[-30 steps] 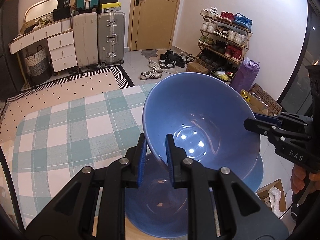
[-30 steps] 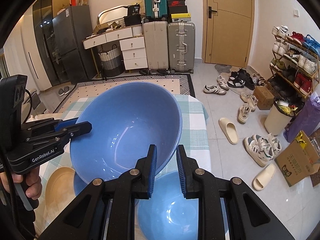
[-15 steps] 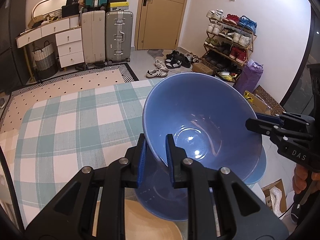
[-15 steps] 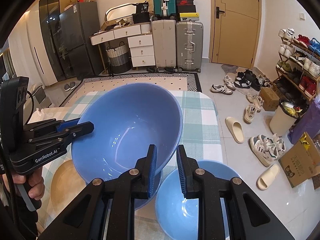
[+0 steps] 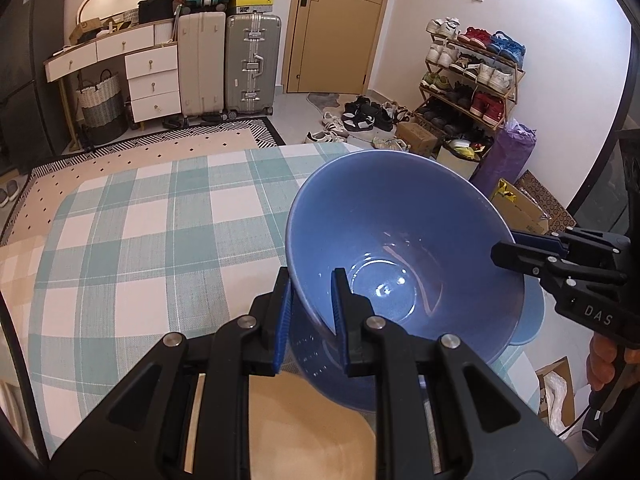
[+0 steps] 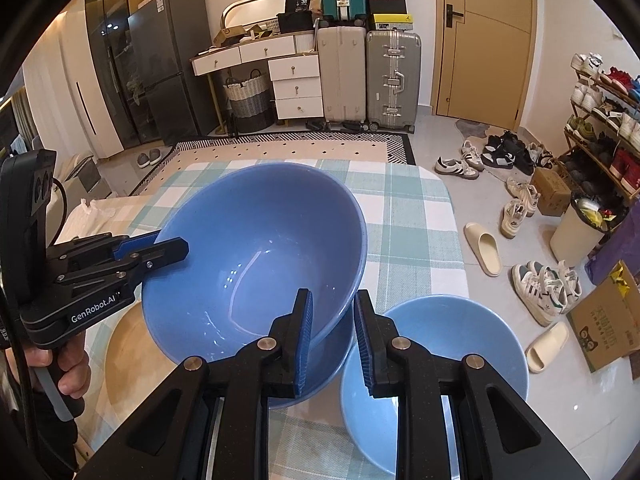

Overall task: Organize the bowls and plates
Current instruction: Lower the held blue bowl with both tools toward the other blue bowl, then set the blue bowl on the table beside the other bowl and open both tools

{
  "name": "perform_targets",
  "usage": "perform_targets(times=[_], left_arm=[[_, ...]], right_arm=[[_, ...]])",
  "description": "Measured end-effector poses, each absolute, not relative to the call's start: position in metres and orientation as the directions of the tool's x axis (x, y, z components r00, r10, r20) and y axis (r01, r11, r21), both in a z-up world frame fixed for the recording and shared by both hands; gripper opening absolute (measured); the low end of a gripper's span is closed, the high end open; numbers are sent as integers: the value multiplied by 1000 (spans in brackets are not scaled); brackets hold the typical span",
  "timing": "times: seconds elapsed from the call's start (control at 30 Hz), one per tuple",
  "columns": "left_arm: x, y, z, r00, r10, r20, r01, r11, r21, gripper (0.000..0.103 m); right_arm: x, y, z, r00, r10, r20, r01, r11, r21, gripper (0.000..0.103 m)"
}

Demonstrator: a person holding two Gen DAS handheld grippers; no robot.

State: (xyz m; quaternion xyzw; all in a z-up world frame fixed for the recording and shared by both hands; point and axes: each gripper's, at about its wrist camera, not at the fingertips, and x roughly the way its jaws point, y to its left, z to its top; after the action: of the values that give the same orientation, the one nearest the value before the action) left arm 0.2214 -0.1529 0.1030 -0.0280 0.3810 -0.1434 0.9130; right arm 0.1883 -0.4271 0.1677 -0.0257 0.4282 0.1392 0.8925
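Both tools grip one large blue bowl (image 5: 404,256) by opposite rim edges. Left tool (image 5: 310,308) is clamped on the near rim in its view; right tool (image 6: 332,332) is pinched on the rim at the bowl's right side, one pad inside, one outside. Bowl is tilted, mouth facing up and toward the left tool's camera, held above the checked desk (image 5: 152,232).

A smaller blue bowl (image 6: 436,364) sits upright on the desk just right of it. A tan plate (image 5: 312,428) lies under the left tool.

Versus earlier frames: the held bowl has shifted sideways and lower, off the smaller bowl; more plate is visible.
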Motion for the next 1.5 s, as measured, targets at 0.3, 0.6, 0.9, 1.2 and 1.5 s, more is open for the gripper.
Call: perform_targets(times=[0.3, 0.6, 0.9, 1.2, 1.5], left_arm=[[223, -148, 87, 654, -278, -704, 230, 959, -164, 15], [227, -144, 69, 642, -264, -720, 223, 962, -154, 15], [231, -151, 54, 636, -241, -733, 225, 967, -122, 15], [236, -160, 44, 637, -207, -743, 227, 971, -76, 15], [240, -163, 33, 626, -197, -754, 230, 971, -63, 15]], right_arm=[[185, -421, 154, 572, 229, -788, -276, 958, 78, 22], [187, -419, 135, 543, 227, -808, -277, 957, 83, 22], [189, -415, 121, 529, 204, -824, -276, 959, 60, 22], [187, -413, 109, 531, 164, -832, -280, 960, 10, 22], [186, -409, 103, 533, 131, -836, -285, 958, -32, 24]])
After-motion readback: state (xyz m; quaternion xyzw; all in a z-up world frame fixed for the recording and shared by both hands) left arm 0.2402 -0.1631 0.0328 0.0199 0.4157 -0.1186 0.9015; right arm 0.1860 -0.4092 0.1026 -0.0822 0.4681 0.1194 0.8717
